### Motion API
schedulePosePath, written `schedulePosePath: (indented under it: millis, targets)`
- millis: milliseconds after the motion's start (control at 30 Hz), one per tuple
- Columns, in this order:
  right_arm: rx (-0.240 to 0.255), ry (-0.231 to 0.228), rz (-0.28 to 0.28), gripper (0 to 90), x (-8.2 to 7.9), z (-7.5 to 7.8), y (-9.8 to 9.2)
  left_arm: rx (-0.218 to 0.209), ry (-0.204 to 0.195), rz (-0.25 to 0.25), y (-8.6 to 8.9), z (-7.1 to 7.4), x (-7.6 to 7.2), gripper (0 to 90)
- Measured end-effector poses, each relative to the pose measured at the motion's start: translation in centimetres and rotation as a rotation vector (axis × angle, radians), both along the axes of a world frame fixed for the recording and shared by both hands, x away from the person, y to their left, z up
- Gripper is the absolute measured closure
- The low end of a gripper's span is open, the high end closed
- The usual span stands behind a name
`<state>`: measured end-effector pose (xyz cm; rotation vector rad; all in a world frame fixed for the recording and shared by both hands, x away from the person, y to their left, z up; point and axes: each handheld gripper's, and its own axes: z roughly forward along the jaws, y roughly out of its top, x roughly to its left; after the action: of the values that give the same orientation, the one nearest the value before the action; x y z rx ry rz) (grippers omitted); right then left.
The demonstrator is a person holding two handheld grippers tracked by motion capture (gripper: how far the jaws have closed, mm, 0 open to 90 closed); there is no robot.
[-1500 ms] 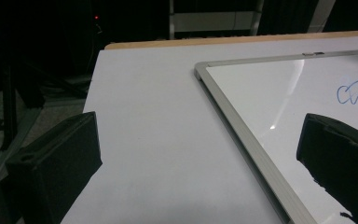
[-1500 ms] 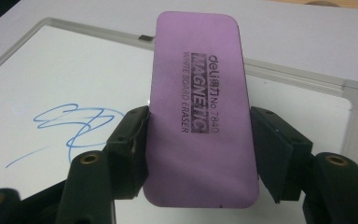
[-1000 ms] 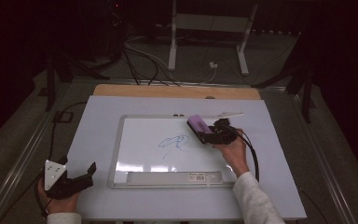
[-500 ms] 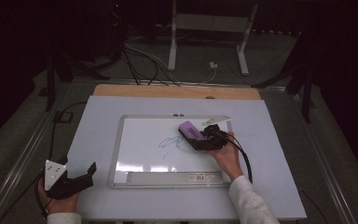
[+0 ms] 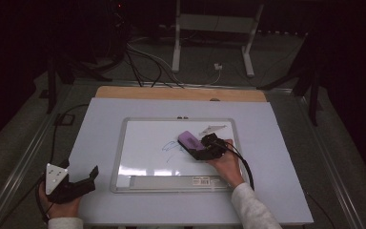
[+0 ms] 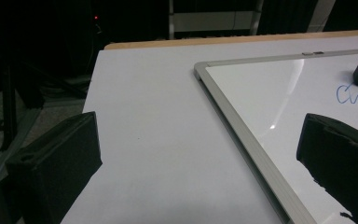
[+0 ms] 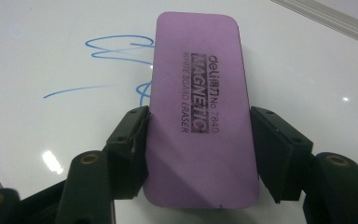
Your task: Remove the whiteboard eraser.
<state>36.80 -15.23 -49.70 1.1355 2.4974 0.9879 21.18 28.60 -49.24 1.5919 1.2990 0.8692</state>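
A whiteboard is laid flat in the middle of the table, and a blue scribble is seen on it right of centre. A purple eraser is clamped by its long sides in the right gripper and is pressed onto the board at the scribble. The left gripper is held over the table's near left corner with its jaws wide and nothing between them.

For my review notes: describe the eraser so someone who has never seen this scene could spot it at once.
On the white table lies a silver-framed whiteboard. Right of its middle, at blue scribbles, the right gripper clamps the eraser. It is the one purple thing there: a flat, round-cornered block printed "MAGNETIC".
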Motion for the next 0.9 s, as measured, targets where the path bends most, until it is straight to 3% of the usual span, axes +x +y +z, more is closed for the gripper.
schedulePosePath:
  millis: [100,267,433,600,767,900]
  targets:
    - [0.014,0.02,-0.01,40.0,0.2,0.1,-0.1,0.001,0.001,-0.002,0.0,0.0,0.0,0.5]
    - [0.039,0.03,-0.021,26.1,0.4,0.1,-0.1,0.005,0.003,-0.003,0.0,0.0,0.0,0.5]
    - [0.084,0.042,-0.034,22.4,1.2,0.4,0.1,0.006,0.003,-0.004,0.0,0.0,0.0,0.5]
    - [0.086,0.062,-0.042,26.7,2.0,0.1,0.5,0.003,0.003,-0.004,0.0,0.0,0.0,0.5]
    - [0.081,0.074,-0.036,40.0,2.2,-0.2,0.9,0.004,0.005,-0.005,0.0,-0.1,0.1,0.5]
    - [0.057,0.073,-0.042,40.6,2.1,-0.2,1.2,0.006,0.005,-0.006,0.0,0.0,0.1,0.5]
